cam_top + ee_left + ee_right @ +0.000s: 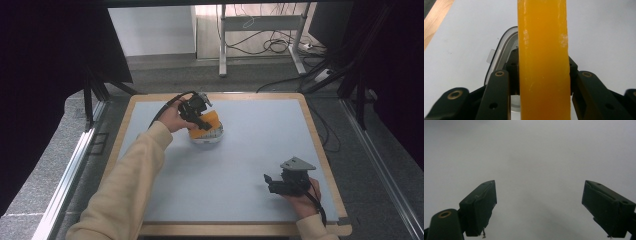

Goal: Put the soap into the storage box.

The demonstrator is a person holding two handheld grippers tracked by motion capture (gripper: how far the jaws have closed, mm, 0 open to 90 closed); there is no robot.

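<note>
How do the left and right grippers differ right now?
The left gripper is shut on an orange block; the right gripper is open with nothing between its jaws. The left is above a white container far up the table; the right is near the front edge. Both have black jaws.

Count at my table (260, 150), pale grey top with light wooden rim: one.

Thick orange-yellow block, sponge-like (543, 62): one.

White rounded container with clear rim (500, 50): one, under the block.

Black two-jaw grippers in my hands: two, my left gripper (199, 114) and my right gripper (272, 181).

Grey three-cornered plates (297, 164): one that I can make out clearly, on the right one.

Cream sleeves (131, 175): two.
</note>
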